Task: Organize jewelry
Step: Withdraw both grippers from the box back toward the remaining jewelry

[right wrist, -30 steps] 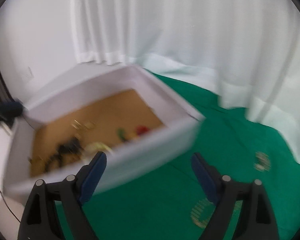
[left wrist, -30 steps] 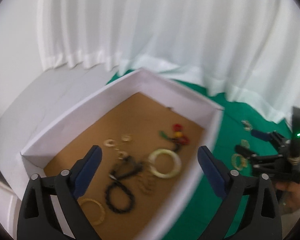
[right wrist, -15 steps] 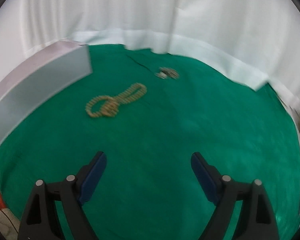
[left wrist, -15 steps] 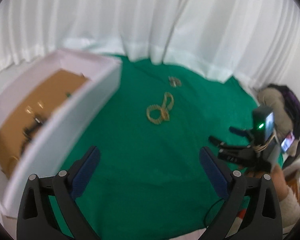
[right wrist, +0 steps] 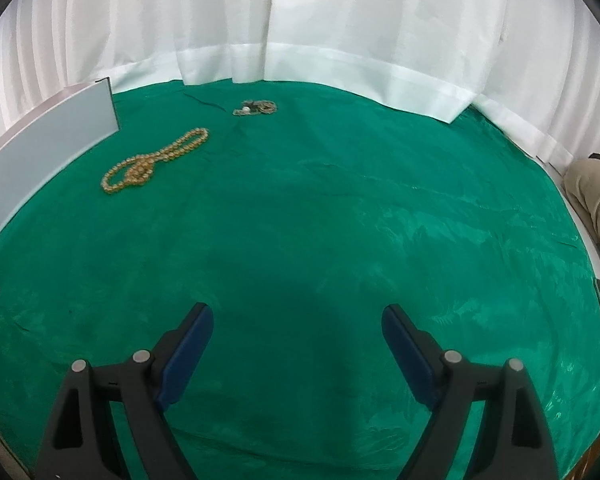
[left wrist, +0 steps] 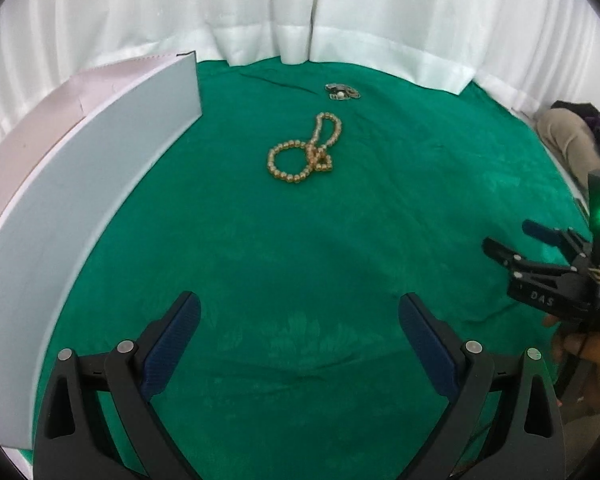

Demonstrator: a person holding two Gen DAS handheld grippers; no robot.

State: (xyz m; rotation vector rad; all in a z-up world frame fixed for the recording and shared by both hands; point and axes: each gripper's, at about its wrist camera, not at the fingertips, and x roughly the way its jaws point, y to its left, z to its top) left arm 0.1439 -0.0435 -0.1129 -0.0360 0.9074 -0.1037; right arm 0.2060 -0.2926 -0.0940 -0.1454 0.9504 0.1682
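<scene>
Left wrist view shows the left gripper [left wrist: 299, 320] with fingers wide apart and empty, above the green cloth on the desk [left wrist: 300, 260]. A golden bead necklace [left wrist: 303, 152] lies coiled at upper centre, near the white cardboard box [left wrist: 100, 168] at the left. The right gripper [right wrist: 297, 332] is equally spread and empty. To grasp well, I think the fingers should come down over the crossing of the beads, then close slowly.

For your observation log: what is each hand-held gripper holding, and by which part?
Nothing. The left hand-held gripper and right hand-held gripper are open and empty above the green cloth.
</scene>
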